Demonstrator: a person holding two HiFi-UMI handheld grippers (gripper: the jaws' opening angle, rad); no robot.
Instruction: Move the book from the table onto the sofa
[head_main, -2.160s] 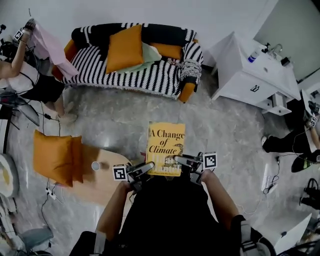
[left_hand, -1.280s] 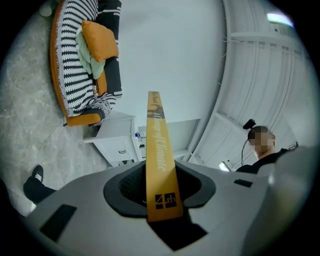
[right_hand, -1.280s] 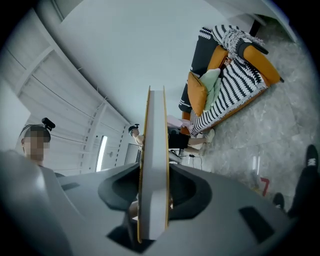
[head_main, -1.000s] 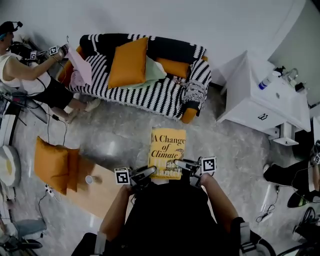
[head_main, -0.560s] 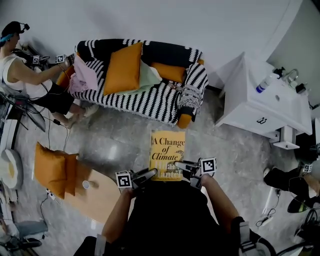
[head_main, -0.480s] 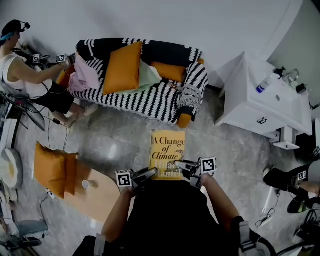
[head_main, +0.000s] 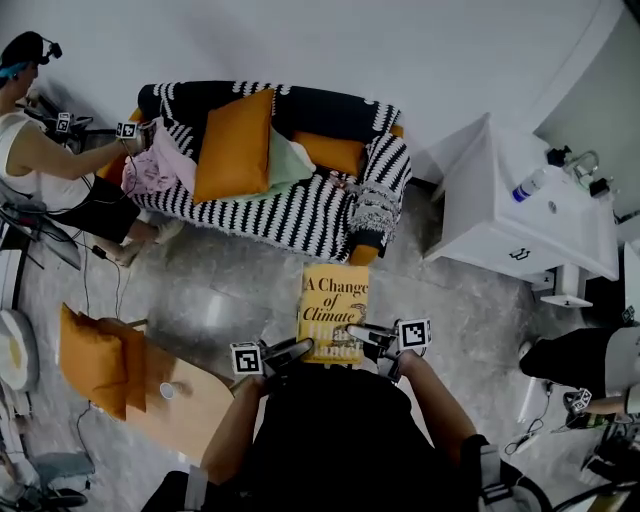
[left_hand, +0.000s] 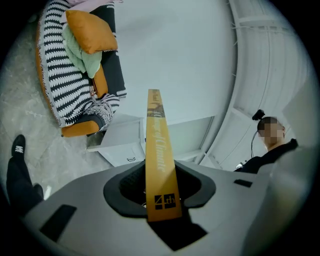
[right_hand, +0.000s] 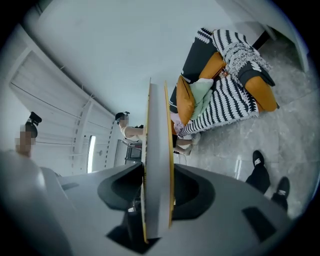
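Both grippers, left gripper (head_main: 287, 349) and right gripper (head_main: 363, 334), clamp the yellow book (head_main: 333, 305), its long axis pointing toward the striped sofa (head_main: 300, 205) ahead.

Head cam steep-down — gripper views share sofa (head_main: 300, 215).

Grey marbled floor (head_main: 240, 290); plain white wall (head_main: 400, 50) behind. Black-and-white striped sofa (head_main: 290, 210) against it. White cabinet (head_main: 500, 220) right. Orange cushions (head_main: 95, 360) lower left.
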